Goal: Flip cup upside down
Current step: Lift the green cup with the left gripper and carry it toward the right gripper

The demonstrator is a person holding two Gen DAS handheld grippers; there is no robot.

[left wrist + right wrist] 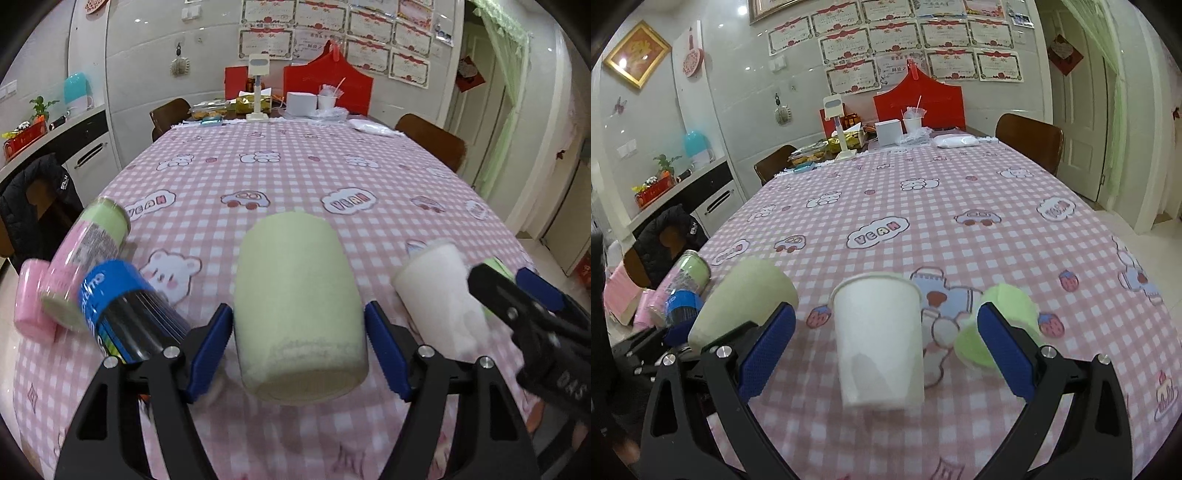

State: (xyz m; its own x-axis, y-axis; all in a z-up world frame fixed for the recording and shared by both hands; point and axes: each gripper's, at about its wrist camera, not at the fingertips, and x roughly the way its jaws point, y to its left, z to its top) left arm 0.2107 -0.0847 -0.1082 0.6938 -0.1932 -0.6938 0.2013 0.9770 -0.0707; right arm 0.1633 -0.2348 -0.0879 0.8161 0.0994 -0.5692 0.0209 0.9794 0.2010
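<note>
A pale green cup (299, 310) stands upside down on the pink checked tablecloth (295, 177), between the blue pads of my left gripper (299, 350). The pads sit close beside its wall with small gaps, so the gripper is open. The cup also shows in the right wrist view (746, 302). A white paper cup (881, 339) stands upright, mouth up, between the wide-open pads of my right gripper (886, 354), untouched. It also shows in the left wrist view (439, 299), with the right gripper (524, 306) around it.
A small bright green cup (1001, 325) sits just right of the white cup. Pink, green and blue canisters (88, 273) stand at the table's left edge. Red bags, boxes and a stand (258, 88) crowd the far end. Chairs (432, 140) flank the table.
</note>
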